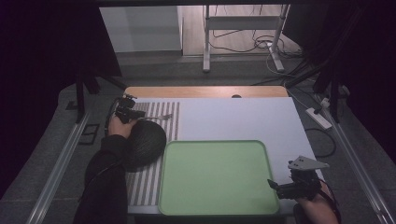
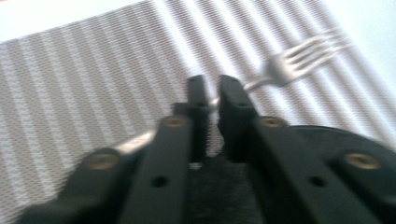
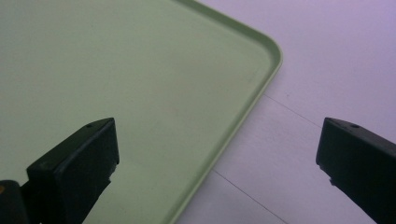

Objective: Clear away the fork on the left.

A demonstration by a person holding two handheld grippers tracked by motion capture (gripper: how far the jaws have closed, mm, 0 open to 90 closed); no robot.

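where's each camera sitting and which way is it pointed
High view: above the person's side of the table, looking forward and down; both forearms enter from the bottom, with the left gripper and right gripper.
Left gripper view: rides the left gripper, looking along its jaws, shut on a fork over the striped mat.
Right gripper view: rides the right gripper, looking along its open jaws at a corner of the green tray.
Shared: the high view also shows the fork, mat and tray.
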